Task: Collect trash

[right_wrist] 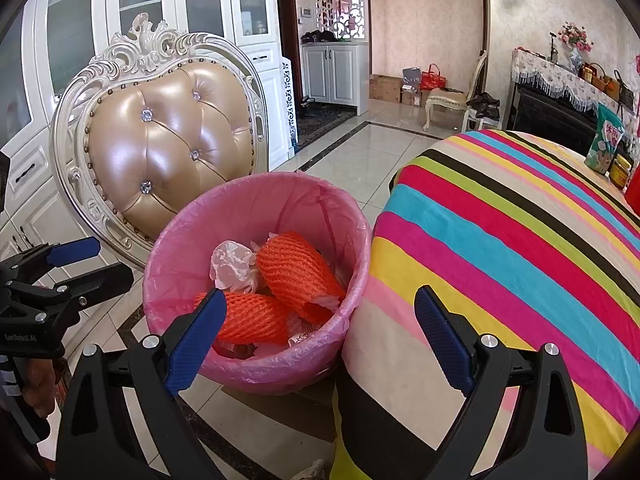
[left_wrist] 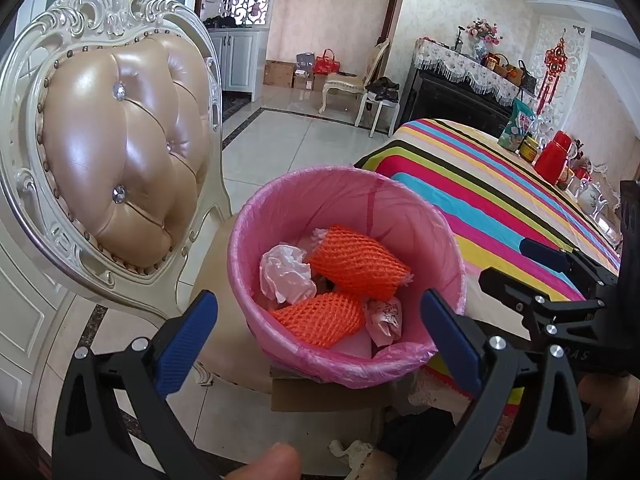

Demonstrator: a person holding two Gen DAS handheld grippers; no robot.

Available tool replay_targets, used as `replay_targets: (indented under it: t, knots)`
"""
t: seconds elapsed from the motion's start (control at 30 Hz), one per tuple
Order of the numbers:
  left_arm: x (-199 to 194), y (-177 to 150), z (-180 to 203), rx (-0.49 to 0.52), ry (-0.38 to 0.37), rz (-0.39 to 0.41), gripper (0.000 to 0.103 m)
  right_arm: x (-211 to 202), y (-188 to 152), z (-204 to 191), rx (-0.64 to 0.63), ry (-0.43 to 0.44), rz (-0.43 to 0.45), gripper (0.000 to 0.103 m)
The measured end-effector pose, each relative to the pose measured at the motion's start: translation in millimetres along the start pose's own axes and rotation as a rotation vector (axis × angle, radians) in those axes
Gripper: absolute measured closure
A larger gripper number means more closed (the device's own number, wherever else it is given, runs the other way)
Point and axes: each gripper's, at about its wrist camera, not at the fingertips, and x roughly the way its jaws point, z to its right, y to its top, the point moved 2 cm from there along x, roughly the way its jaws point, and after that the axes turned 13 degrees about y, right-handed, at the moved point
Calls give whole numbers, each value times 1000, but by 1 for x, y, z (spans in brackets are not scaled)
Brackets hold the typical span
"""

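Bin: a pink-lined trash bin (left_wrist: 348, 276) stands on a flat piece of cardboard (left_wrist: 320, 394) on the floor, between an ornate cream chair (left_wrist: 120, 152) on the left and a desk with a striped cloth (right_wrist: 520, 248) on the right, just beside the cloth's edge.
Trash: inside the bin lie two orange foam nets (left_wrist: 358, 266), a crumpled white plastic wad (left_wrist: 286, 274) and a scrunched printed wrapper (left_wrist: 384, 320).
Left gripper: the left gripper (left_wrist: 320, 336) hovers above the near rim of the bin, its blue fingers (left_wrist: 188, 340) spread wide and released, grasping nothing.
Right gripper: the right gripper (right_wrist: 320, 336) hovers over the gap between bin and desk, fingers (right_wrist: 444, 344) likewise released and empty.
Step in hand: judging by the filled bin and two empty grippers, a drop seems just done, or the next search is about to begin.
Next move: it likely calls for turning towards the desk to look for leftover trash; no loose trash shows on the visible cloth.
Left view only: a red jug (left_wrist: 554, 158) and more items at the far end of the desk, plus the right gripper from the side.
Right view only: tall white glass-door cabinets (right_wrist: 160, 4) behind the chair, and the left gripper from the side, at the left edge.
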Motion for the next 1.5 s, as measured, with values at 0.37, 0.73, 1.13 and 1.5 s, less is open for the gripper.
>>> replay_targets:
  t: [0.37, 0.73, 1.13, 1.5]
  knots:
    - [-2, 0, 2, 2, -20, 7, 5, 0, 2, 1, 2, 0, -1, 14]
    - [-1, 0, 4, 0, -25, 2, 5, 2, 2, 1, 2, 2, -3, 14]
    - [-1, -3, 5, 3, -14, -10, 5, 4, 1, -1, 1, 7, -6, 14]
    - [-1, -2, 5, 7, -22, 6, 5, 5, 0, -3, 1, 10, -10, 14]
